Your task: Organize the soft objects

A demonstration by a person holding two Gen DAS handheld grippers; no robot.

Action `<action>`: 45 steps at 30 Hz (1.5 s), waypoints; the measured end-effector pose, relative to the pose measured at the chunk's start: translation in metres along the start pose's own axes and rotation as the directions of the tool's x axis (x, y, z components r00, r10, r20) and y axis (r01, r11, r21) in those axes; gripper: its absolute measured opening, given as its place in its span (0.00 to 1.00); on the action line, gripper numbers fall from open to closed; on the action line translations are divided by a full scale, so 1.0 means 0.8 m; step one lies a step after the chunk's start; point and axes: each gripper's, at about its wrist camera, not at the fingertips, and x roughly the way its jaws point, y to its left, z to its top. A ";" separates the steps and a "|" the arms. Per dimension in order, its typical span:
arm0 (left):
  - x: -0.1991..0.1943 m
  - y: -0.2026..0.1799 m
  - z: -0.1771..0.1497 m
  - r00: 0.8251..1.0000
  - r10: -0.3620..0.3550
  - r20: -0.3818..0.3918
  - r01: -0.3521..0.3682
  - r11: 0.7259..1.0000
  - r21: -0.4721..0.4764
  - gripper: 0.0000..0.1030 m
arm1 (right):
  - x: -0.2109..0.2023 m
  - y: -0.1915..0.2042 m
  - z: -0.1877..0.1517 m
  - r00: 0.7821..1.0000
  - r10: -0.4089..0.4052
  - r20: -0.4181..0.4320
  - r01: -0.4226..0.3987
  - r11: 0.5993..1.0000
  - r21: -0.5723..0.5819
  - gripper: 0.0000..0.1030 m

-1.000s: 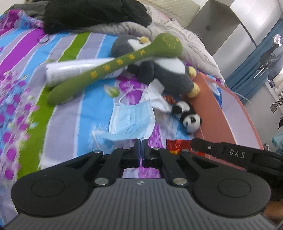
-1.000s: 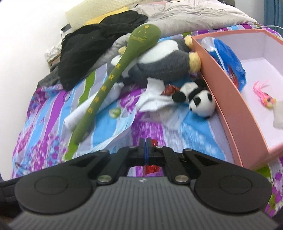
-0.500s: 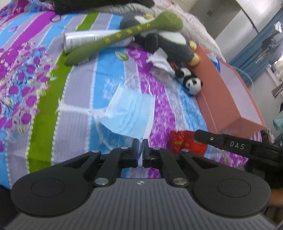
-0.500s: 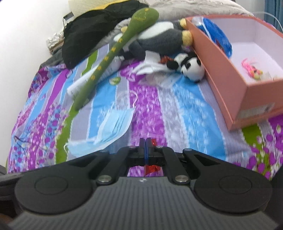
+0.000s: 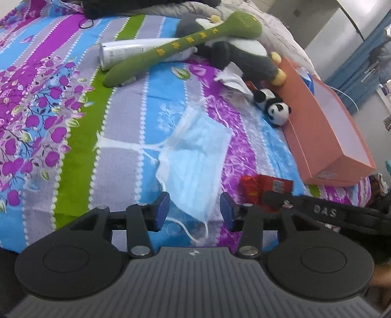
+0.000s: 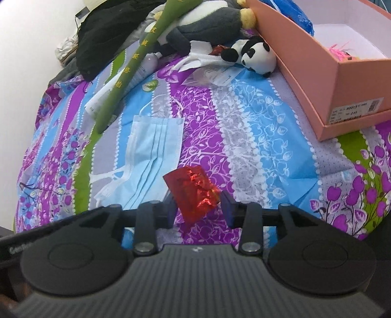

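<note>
Striped bedspread (image 5: 127, 127); wrapper (image 5: 266, 189) half behind hand-held gripper (image 6: 196, 206).

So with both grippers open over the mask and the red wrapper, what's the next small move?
Probably withdraw both. The left gripper has just opened around the blue face mask, the right gripper around the red wrapper; both now seem to lie loose on the bedspread.

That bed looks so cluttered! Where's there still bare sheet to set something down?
Free: the stretch between the blue face mask and the pink box, and the flowered strip left of the mask. Crowded: the far end, around the green plush stick, penguin and small panda.
</note>
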 end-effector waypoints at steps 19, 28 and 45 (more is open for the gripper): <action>0.082 0.014 0.042 0.995 0.087 -0.042 -0.084 0.994 0.067 0.54 | 0.052 -0.003 0.011 0.999 0.001 -0.050 -0.004 0.998 -0.055 0.29; 0.099 0.020 0.040 0.995 0.051 -0.085 -0.047 0.998 0.039 0.51 | 0.056 -0.001 0.016 0.999 0.007 -0.045 -0.010 0.997 -0.073 0.26; 0.080 -0.001 0.018 0.999 0.036 -0.039 -0.035 0.999 0.030 0.04 | 0.030 -0.004 0.014 1.000 -0.004 0.003 0.004 0.997 -0.076 0.24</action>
